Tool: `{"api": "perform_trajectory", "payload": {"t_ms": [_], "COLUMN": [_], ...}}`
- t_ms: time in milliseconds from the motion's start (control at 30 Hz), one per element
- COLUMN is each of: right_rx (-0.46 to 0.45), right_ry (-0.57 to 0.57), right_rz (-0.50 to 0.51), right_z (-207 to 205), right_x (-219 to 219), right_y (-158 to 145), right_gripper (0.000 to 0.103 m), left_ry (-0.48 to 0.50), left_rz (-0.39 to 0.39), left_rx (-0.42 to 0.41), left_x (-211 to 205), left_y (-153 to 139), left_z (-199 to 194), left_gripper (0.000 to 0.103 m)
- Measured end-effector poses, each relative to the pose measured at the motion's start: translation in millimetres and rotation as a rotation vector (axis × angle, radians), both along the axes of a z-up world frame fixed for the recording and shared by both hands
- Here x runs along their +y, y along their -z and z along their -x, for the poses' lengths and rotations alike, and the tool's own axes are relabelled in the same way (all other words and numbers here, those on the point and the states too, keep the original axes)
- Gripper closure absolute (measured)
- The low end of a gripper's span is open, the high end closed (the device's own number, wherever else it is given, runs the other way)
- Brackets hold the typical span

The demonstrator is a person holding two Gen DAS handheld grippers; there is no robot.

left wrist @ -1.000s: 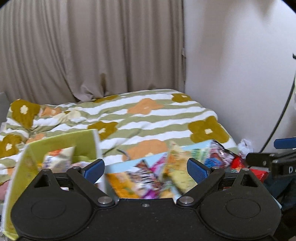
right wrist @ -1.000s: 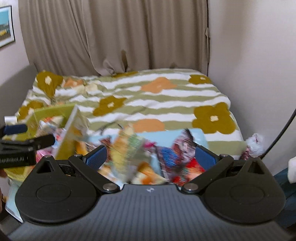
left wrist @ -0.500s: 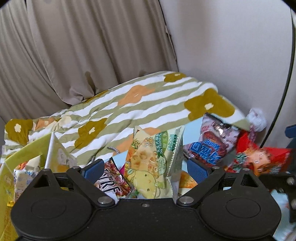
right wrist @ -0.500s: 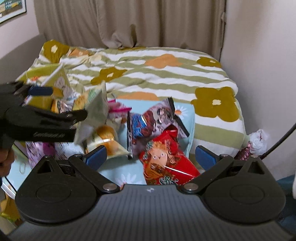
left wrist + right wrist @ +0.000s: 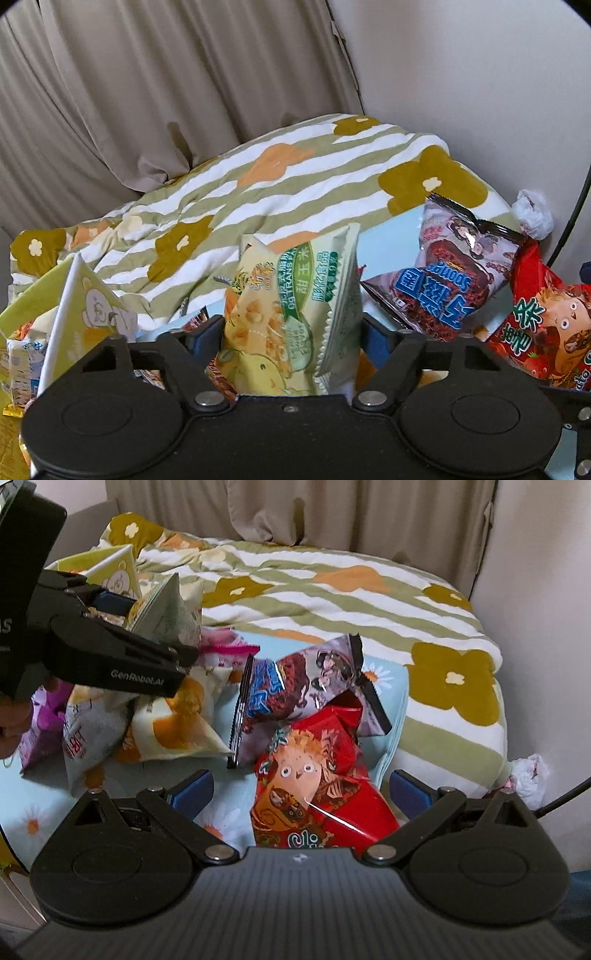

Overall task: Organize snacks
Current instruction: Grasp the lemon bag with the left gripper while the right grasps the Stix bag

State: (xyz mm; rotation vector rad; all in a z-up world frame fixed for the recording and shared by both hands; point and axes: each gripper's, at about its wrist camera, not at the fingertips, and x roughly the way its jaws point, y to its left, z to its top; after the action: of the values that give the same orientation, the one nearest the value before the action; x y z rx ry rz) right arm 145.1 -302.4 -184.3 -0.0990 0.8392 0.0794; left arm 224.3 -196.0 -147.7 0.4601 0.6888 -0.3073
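Note:
A green-and-yellow corn snack bag [image 5: 291, 314] stands upright between my left gripper's [image 5: 290, 336] fingers. The jaws are closing and both blue pads touch its sides. In the right wrist view the same left gripper [image 5: 147, 627] holds that bag [image 5: 166, 609] at the far left, above the pile. My right gripper [image 5: 299, 790] is open and low over a red snack bag [image 5: 317, 786] that lies between its fingers, untouched by the pads. A dark sponge-cake bag [image 5: 303, 686] leans just behind the red one.
The snacks lie on a light blue daisy mat [image 5: 391, 716] at the foot of a striped quilt [image 5: 332, 583]. A yellow-green box [image 5: 22, 314] with a bear flap [image 5: 85, 306] holds packets at the left. White-and-orange bags [image 5: 177, 720] lie under the left gripper. The wall and a cable [image 5: 561, 797] stand right.
Both grippers have come down and closer to the snack pile. The left jaws have narrowed onto the corn snack bag. The right gripper now straddles the red bag.

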Motion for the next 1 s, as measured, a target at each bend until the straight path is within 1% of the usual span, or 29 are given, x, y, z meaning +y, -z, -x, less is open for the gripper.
{"api": "perform_trajectory", "payload": {"t_ms": [33,100,133,300,433,733,833,900,1000], "right_rx": [0.005,0.015,0.02,0.037,0.033,0.009,0.015,0.013,0.008], "right_ry": [-0.003,-0.007,-0.008,-0.008,-0.017,-0.061,-0.072,-0.081,-0.094], "right_rz": [-0.003,-0.008,-0.011,-0.017,-0.006,0.057,0.085,0.107,0.118], "right_z": [0.0,-0.4,0.2,0.8,2.2,-2.1,-4.7,-4.5,-3.4], "right_x": [-1.7,-4.7,-6.0,-12.9,-13.7,-3.8,-2.0,0.2,3.2], "right_y": [1.7,4.1,5.7,11.1,12.7,12.7,18.0,19.9,19.9], "right_gripper": [0.0,0.0,0.0,0.0,0.0,0.0,0.007,0.009,0.016], "left_ry": [0.0,-0.004,-0.004,-0.011,-0.014,-0.022,-0.024,-0.025,-0.027], "left_rz": [-0.003,-0.019,-0.02,-0.005,-0.001,0.025,0.032,0.034,0.041], "left_rx": [0.0,-0.012,-0.014,-0.025,-0.052,-0.095,-0.1,-0.102,-0.106], "left_x": [-0.2,-1.1,-1.2,2.5,4.4,10.0,12.2,13.7,16.2], "left_y": [-0.1,-1.4,-2.4,-8.4,-16.8,-34.3,-37.5,-39.7,-42.1], "left_z": [1.3,4.7,6.3,14.1,24.0,37.8,40.7,42.6,45.4], "left_gripper": [0.037,0.044,0.045,0.048,0.048,0.048,0.048,0.048,0.048]}}
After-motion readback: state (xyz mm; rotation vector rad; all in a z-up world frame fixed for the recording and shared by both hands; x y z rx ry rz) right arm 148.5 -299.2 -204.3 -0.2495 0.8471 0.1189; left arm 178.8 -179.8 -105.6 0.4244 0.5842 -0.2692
